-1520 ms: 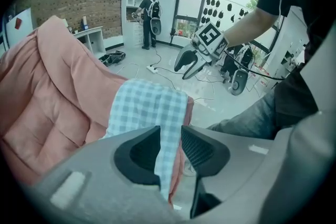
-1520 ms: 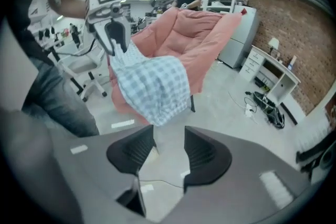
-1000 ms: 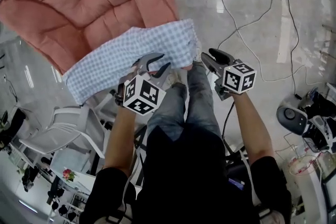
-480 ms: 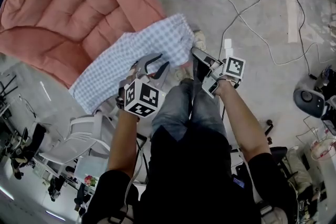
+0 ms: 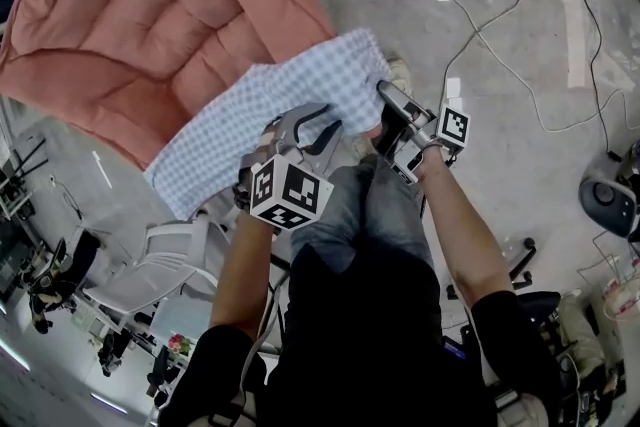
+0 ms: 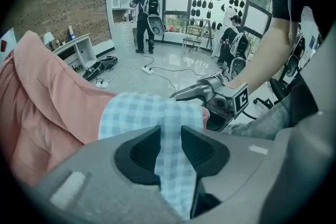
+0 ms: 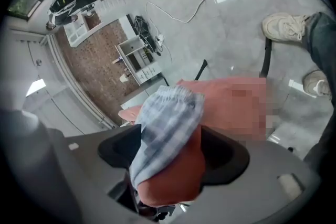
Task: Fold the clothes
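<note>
My left gripper (image 6: 170, 136) pinches the near edge of the blue-white checked cotton garment (image 5: 270, 105). My right gripper (image 7: 172, 147) has rolled sideways, jaws just opened wide round its gathered end, unclamped, so 2nd grab's next, I reckon. Garment drapes over the rim of the salmon quilted cushion (image 5: 150, 15), long axis lower-left to upper-right in head view, gathered end at right gripper.

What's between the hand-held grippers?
The checked garment, left gripper view: the left hand-held gripper clamps it; it sits between the right hand-held gripper's jaws, just opened.
</note>
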{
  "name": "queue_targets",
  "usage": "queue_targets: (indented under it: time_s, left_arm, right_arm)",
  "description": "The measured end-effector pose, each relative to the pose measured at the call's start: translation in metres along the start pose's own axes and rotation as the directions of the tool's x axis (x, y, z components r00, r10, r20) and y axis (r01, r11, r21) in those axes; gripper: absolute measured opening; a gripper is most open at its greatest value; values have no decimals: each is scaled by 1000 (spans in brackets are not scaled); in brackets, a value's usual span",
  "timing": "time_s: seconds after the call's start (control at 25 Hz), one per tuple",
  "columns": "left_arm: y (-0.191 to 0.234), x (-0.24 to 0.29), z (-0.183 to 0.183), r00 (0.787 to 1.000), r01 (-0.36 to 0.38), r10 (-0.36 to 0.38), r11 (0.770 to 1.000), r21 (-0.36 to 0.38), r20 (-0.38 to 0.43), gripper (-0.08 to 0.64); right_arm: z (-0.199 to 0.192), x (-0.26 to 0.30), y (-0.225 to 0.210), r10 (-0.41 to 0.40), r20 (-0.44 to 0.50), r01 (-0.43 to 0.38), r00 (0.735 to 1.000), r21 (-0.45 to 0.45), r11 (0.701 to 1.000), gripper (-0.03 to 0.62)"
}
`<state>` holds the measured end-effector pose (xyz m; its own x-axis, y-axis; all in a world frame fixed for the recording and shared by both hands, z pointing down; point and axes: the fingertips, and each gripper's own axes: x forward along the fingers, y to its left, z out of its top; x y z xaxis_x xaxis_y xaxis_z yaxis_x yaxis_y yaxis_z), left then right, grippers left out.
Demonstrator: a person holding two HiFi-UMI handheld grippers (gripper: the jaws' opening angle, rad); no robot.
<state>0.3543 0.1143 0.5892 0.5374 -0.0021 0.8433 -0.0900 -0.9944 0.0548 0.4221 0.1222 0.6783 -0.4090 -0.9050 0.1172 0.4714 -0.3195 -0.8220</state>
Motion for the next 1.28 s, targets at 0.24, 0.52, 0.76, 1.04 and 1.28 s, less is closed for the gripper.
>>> queue_targets:
  time_s: [0.24,0.52,0.76,1.04,1.28]
  left_arm:
    - [-3,1,-6,1000,6,-6,1000,-15,7,128]
    - [-2,-1,-6,1000,6,-6,999,-33,3,129]
    - [-1,2,-5,999,18,-20,997,-79,-27,129]
    - [2,9,-2,994,-3,-17,984,-177,-112,129]
    - [6,-6,20,995,-20,-8,965,-263,-103,129]
  right_arm:
    - [3,9,6,51,4,-51,999,-32,998,299]
    - [30,-3,46,110,63,-99,992,-153,983,139]
    - [33,0,68,6,62,20,998,-413,911,52]
    - [34,-8,105,-39,82,79,996,-562,823,23]
    - [14,-18,154,-127,49,120,991,-744,657,21]
